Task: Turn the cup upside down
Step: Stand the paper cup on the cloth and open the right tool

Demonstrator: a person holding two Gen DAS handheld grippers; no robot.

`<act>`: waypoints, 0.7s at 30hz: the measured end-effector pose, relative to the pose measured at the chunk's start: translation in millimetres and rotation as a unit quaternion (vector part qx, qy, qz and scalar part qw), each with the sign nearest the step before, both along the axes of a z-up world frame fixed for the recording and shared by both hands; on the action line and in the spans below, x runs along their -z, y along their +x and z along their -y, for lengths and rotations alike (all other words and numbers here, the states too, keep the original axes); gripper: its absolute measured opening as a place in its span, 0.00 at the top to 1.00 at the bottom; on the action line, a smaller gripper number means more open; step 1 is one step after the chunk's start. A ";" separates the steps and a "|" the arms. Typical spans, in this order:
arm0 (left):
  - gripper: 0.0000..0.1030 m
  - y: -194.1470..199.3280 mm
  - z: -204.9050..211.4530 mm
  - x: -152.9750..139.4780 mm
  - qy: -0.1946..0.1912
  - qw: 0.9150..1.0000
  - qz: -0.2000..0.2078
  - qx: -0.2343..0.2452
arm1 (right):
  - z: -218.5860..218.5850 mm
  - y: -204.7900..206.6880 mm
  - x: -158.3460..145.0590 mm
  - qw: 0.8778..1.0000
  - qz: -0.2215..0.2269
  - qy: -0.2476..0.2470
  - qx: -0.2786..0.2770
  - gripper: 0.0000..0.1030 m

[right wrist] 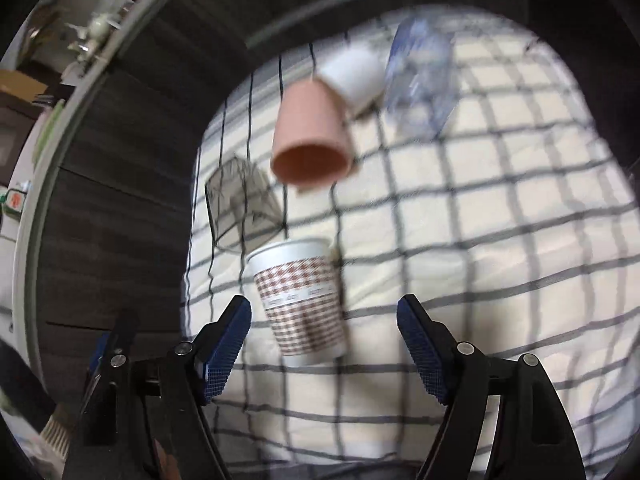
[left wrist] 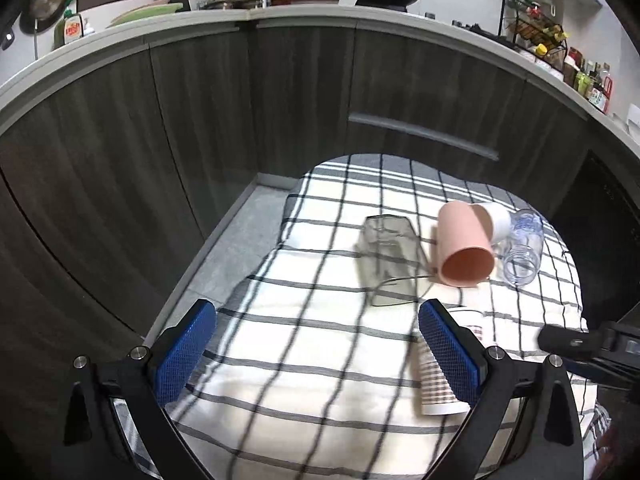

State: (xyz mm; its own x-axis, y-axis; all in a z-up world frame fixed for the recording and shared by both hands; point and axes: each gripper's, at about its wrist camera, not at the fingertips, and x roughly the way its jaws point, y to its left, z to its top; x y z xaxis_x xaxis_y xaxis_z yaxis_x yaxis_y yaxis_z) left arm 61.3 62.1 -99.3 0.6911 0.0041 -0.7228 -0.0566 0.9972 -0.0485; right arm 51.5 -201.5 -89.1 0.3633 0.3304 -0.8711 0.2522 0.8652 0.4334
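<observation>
Checked cloth (right wrist: 500,208) bare on right; checkered cup (right wrist: 304,300) near left edge; both hand-held grippers (left wrist: 318,354) (right wrist: 324,344) agape.

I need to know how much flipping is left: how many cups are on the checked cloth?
5: checked paper cup nearest, smoky glass left, pink cup on its side centre, white cup behind it, clear cup right.

On the cloth-covered table (left wrist: 304,364), 5 vessels lie: the paper cup (right wrist: 302,300) nearest, behind it the glass tumbler (left wrist: 390,264) on the left, then the plastic cup (left wrist: 464,246) touching a small cup (left wrist: 498,220), with the jar (left wrist: 522,246) rightmost. Cabinets (left wrist: 200,120) stand behind.
</observation>
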 end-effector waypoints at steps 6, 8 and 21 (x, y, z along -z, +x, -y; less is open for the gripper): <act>0.00 -15.5 29.9 23.2 -0.022 0.999 0.031 0.013 | 28.8 -37.9 -29.1 0.994 0.073 -0.086 0.009 0.26; 0.00 -20.4 41.0 33.5 -0.013 0.999 0.040 0.019 | 36.2 -47.5 -32.0 0.990 0.084 -0.109 0.012 0.26; 0.00 -37.6 90.3 57.8 0.001 0.994 0.085 0.073 | 73.0 -85.3 -0.5 0.992 0.050 -0.105 0.057 0.26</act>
